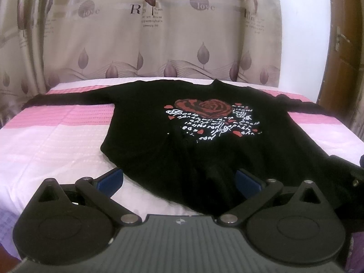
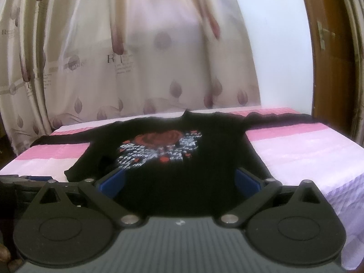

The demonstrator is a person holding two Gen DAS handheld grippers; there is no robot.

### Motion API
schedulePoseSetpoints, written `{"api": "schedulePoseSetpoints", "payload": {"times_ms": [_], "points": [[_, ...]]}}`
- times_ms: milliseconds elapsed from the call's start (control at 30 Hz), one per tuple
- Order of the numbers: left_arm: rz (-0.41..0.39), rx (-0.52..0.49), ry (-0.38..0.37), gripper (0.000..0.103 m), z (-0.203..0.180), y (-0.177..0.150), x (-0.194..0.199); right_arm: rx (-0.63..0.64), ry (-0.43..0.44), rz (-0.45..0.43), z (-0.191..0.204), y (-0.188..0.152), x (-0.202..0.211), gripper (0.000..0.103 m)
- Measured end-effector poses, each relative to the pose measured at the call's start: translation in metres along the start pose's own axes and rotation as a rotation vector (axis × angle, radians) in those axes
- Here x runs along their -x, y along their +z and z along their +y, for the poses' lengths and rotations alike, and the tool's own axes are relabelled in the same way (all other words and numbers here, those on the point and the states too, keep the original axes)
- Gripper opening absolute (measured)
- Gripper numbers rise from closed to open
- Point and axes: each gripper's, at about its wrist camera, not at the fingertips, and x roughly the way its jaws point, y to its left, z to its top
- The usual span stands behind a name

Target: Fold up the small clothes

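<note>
I see the black sweater (image 1: 182, 136) spread flat on the bed (image 1: 56, 141), print side up, filling the middle of both wrist views with its sleeves running out toward the left and right edges of the frame and its hem nearest me at the bottom. My left gripper (image 1: 179, 179) has its fingers spread wide at the lower centre of its view, one blue pad over the pink sheet just beside the hem corner, the other over the dark cloth. My right gripper (image 2: 182, 179) is likewise wide, both pads over the hem at the lower centre of its view. Neither holds anything yet.

I judge the step is to take the hem at two points. To do it well I want each pair of fingers to straddle the hem edge, low enough to catch both layers but not the sheet underneath, and closed evenly so the fold line comes out straight. Whether the pads already touch the cloth I cannot tell.
</note>
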Motion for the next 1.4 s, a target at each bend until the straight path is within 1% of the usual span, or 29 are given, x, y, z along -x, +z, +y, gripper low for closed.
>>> {"api": "schedulePoseSetpoints", "payload": {"times_ms": [133, 300, 433, 567, 633, 733, 833, 900, 933, 1000, 1067, 1133, 1167, 1267, 1400], "points": [[0.007, -0.001, -0.001, 0.103, 0.001, -0.001, -0.001, -0.001, 0.001, 0.007, 0.0, -0.001, -0.003, 0.103], [0.012, 0.012, -0.013, 0.103, 0.011, 0.005, -0.008, 0.014, -0.003, -0.009, -0.001, 0.01, -0.012, 0.103], [0.021, 0.063, -0.013, 0.103, 0.039, 0.019, -0.021, 0.014, 0.012, -0.022, 0.0, 0.023, -0.027, 0.103], [0.021, 0.129, 0.021, 0.103, 0.083, 0.038, -0.037, 0.03, 0.033, -0.001, 0.008, 0.028, -0.045, 0.103], [0.03, 0.171, 0.04, 0.103, 0.111, 0.049, -0.048, 0.043, 0.04, 0.016, 0.014, 0.027, -0.053, 0.103], [0.028, 0.259, 0.083, 0.102, 0.165, 0.065, -0.063, 0.059, 0.04, 0.05, 0.019, 0.024, -0.066, 0.103], [0.002, 0.35, 0.12, 0.102, 0.227, 0.081, -0.075, 0.053, 0.03, 0.078, 0.02, 0.022, -0.077, 0.103], [-0.018, 0.394, 0.144, 0.102, 0.27, 0.092, -0.085, 0.044, 0.017, 0.1, 0.018, 0.022, -0.086, 0.103], [-0.025, 0.4, 0.147, 0.102, 0.289, 0.099, -0.092, 0.042, 0.012, 0.109, 0.017, 0.022, -0.089, 0.103], [-0.024, 0.384, 0.181, 0.102, 0.325, 0.113, -0.108, 0.041, 0.0, 0.125, 0.017, 0.021, -0.096, 0.103], [0.001, 0.38, 0.202, 0.102, 0.361, 0.126, -0.128, 0.044, -0.01, 0.143, 0.017, 0.021, -0.103, 0.103], [0.036, 0.444, 0.197, 0.094, 0.402, 0.135, -0.146, 0.046, -0.019, 0.159, 0.017, 0.019, -0.109, 0.103], [0.043, 0.485, 0.192, 0.088, 0.421, 0.138, -0.153, 0.048, -0.023, 0.168, 0.017, 0.018, -0.112, 0.103], [0.071, 0.618, 0.162, 0.086, 0.473, 0.143, -0.175, 0.056, -0.042, 0.194, 0.018, 0.017, -0.122, 0.103], [0.115, 0.791, 0.115, 0.082, 0.524, 0.14, -0.205, 0.06, -0.065, 0.228, 0.018, 0.015, -0.133, 0.103]]}}
